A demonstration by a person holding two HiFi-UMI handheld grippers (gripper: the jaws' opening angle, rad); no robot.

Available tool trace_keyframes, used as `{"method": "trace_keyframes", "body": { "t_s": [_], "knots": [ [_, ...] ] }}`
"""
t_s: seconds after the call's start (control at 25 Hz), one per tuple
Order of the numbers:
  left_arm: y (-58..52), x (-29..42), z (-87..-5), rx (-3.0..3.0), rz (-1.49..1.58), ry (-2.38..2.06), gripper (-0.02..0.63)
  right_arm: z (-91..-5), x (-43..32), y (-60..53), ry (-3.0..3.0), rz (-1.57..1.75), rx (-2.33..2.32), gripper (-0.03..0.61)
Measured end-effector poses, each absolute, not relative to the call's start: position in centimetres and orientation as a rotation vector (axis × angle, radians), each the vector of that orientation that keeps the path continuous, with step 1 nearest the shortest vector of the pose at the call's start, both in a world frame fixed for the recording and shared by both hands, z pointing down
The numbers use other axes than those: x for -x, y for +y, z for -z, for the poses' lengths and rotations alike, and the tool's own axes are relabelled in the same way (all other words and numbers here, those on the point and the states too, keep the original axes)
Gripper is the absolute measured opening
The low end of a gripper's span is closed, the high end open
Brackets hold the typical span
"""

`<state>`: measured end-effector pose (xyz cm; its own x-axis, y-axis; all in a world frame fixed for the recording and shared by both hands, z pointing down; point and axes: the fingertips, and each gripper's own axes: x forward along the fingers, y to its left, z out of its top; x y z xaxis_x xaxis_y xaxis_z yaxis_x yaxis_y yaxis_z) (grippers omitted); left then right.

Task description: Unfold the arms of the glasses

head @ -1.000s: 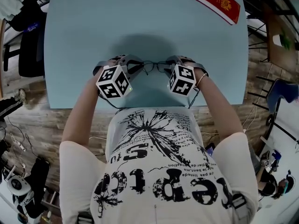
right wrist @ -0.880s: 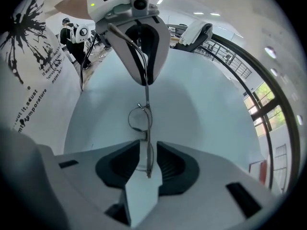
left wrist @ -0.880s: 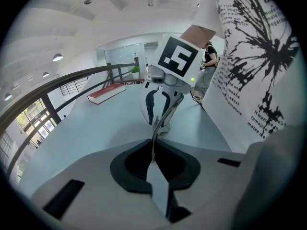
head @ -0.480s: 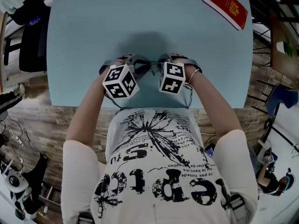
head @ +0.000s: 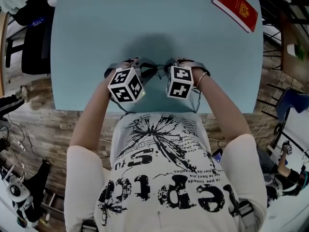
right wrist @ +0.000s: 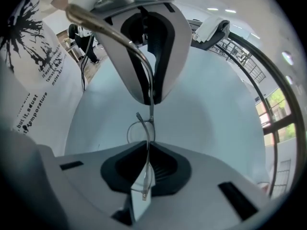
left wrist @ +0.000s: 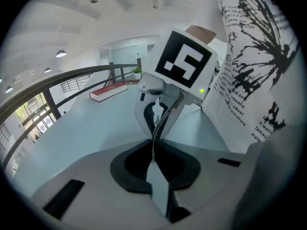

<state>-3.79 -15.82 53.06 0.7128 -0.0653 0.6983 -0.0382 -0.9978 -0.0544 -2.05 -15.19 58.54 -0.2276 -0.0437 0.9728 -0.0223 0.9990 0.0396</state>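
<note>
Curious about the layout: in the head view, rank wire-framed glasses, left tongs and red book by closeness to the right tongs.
Right tongs, jaws closing on the thin wire-framed glasses:
1. Those glasses, between the jaws.
2. Left tongs, just left.
3. Flat red book, far right corner.

No word reads surely. The white shirt [head: 164,178] bears large black letters and fine lines of print (too small or warped to make out); the red book [head: 237,6] shows a gold emblem only.
</note>
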Motion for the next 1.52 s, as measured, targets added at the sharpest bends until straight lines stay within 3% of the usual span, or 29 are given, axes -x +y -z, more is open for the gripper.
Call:
{"method": "trace_keyframes", "body": {
  "t_s": [0.76, 1.52],
  "knots": [
    [-16.1, 3.6, -53.8, 2.803, 1.273, 0.08, 0.029, -51.8, -2.6, -16.0, -2.012, 0.113, -0.278, 0.028],
    [-16.2, 2.5, -53.3, 2.855, 1.287, 0.282, 0.029, -52.1, -9.5, -14.5, -2.102, 0.02, -0.499, 0.028]
  ]
}}
